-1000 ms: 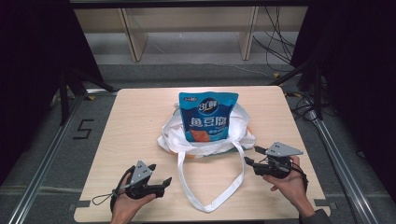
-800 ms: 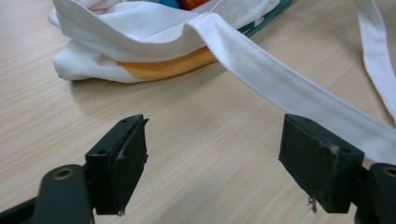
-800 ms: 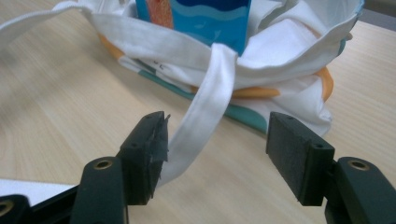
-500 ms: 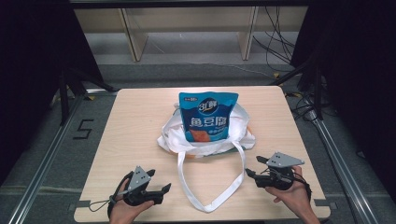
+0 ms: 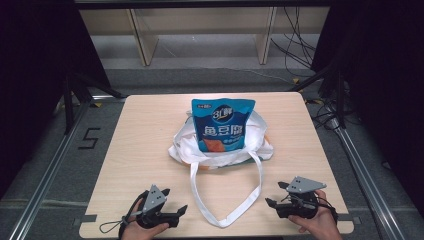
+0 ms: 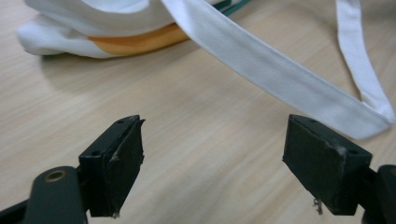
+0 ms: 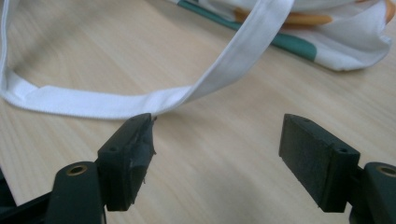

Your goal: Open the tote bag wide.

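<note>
A white tote bag [image 5: 220, 152] lies at the table's middle, and a blue snack pouch [image 5: 223, 125] sticks out of it. Its long white strap [image 5: 227, 217] loops toward the near edge. My left gripper [image 5: 174, 200] rests low at the front left, open, nothing between its pads; the strap [image 6: 280, 74] crosses ahead of it. My right gripper [image 5: 276, 194] sits at the front right, open; its jaws have just been opening, with nothing between them. The strap [image 7: 140, 100] lies just beyond its left pad [image 7: 133, 154].
The wooden table [image 5: 145, 130] has bare surface to both sides of the bag. A metal frame rail [image 5: 50, 170] runs along the left, another rail [image 5: 365, 170] along the right. Shelving and cables stand behind the table's far edge.
Both hands have drawn back toward the near edge, away from the bag. The right gripper's jaws stand wider than before. The bag and pouch have stayed put.
</note>
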